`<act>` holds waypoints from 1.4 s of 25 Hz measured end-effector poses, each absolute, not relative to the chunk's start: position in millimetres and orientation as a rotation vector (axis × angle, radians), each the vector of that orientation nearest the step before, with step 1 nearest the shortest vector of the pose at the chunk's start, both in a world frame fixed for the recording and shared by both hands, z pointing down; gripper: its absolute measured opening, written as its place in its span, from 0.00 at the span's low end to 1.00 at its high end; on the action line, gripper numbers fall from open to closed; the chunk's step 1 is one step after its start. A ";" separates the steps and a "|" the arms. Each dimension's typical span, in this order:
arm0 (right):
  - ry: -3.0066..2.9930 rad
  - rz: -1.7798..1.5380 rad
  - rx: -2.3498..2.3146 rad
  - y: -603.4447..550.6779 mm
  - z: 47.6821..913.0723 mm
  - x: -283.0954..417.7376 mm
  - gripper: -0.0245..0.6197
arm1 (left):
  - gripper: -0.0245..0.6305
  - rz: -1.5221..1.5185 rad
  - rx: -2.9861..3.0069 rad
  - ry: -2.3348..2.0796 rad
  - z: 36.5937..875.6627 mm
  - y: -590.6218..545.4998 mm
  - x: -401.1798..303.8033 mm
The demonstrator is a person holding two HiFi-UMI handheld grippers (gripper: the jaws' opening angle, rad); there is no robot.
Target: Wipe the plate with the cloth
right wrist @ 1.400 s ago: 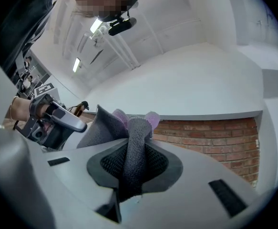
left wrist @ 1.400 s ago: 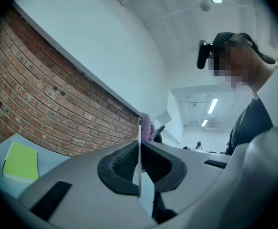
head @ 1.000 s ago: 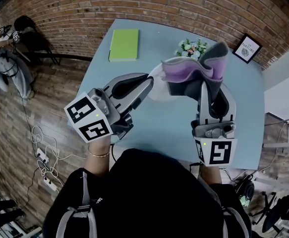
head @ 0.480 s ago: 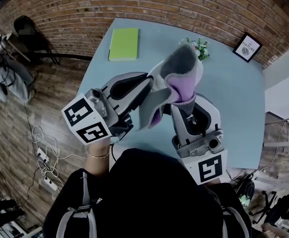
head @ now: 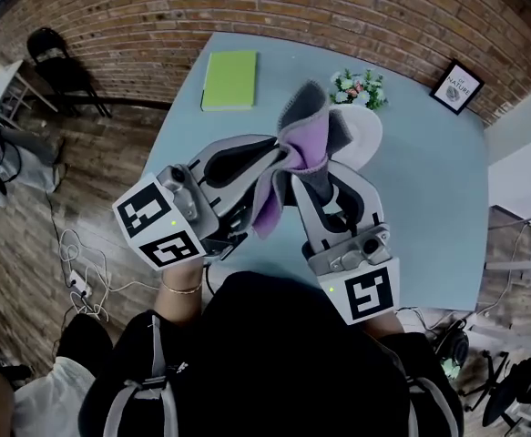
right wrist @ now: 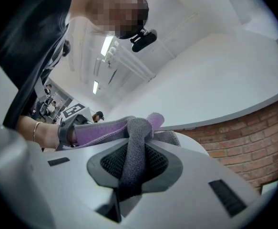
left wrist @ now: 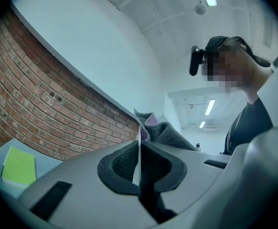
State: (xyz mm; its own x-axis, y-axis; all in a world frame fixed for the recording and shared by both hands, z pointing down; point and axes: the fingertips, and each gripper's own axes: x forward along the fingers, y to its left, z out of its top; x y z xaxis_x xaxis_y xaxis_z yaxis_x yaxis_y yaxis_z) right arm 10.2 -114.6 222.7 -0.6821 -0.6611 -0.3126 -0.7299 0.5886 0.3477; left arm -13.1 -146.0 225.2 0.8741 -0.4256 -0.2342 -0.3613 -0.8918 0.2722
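I hold a white plate [head: 362, 137] up above the blue table [head: 429, 198]. My left gripper [head: 272, 151] is shut on its rim, which in the left gripper view is a thin white edge [left wrist: 138, 159] between the pads. My right gripper [head: 309, 178] is shut on a grey and purple cloth [head: 294, 148]. The cloth lies against the plate's left part and hangs down between the two grippers. In the right gripper view the cloth [right wrist: 133, 142] bunches through the jaws, with the left hand and its bracelet [right wrist: 36, 131] behind it.
On the table's far side lie a green notebook [head: 229, 80], a small bunch of flowers [head: 357, 87] and a framed picture [head: 454, 89]. A brick wall runs behind it. A black chair [head: 56, 62] and floor cables [head: 78, 289] are at the left.
My right gripper has swung left with the cloth, from the plate's right side to close beside the left gripper. The cloth now covers the plate's left part. The left gripper has stayed put.
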 end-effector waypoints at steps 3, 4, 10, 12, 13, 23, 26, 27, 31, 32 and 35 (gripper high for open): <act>2.663 0.692 -1.231 -121.7 225.7 17.4 0.13 | 0.07 -0.428 2.824 -0.597 224.7 -146.3 -13.2; 2.660 0.696 -1.249 -123.8 226.2 19.9 0.13 | 0.07 -0.431 2.824 -0.597 224.2 -146.7 -13.9; 2.620 0.698 -1.353 -133.6 226.2 37.0 0.13 | 0.07 -0.439 2.822 -0.601 223.8 -147.3 -18.2; 2.605 0.703 -1.389 -136.4 226.0 43.8 0.13 | 0.07 -0.446 2.820 -0.602 223.4 -147.3 -19.6; 2.600 0.706 -1.407 -137.9 226.2 47.2 0.13 | 0.07 -0.448 2.820 -0.604 223.2 -147.4 -20.3; 2.532 0.684 -1.530 -150.2 223.6 76.6 0.13 | 0.07 -0.448 2.823 -0.626 221.2 -147.6 -24.4; 2.521 0.686 -1.559 -152.3 224.5 83.3 0.13 | 0.07 -0.449 2.824 -0.631 221.2 -147.8 -24.9; 2.517 0.684 -1.568 -153.1 224.8 85.8 0.13 | 0.07 -0.450 2.823 -0.633 221.1 -148.0 -25.0; 2.500 0.674 -1.611 -155.4 225.1 93.8 0.13 | 0.07 -0.451 2.820 -0.647 220.4 -148.3 -28.0; 2.496 0.671 -1.626 -155.8 225.6 95.9 0.13 | 0.07 -0.449 2.821 -0.653 220.7 -148.5 -28.6; 2.482 0.658 -1.662 -157.4 228.1 102.3 0.13 | 0.07 -0.445 2.818 -0.663 223.2 -149.9 -29.7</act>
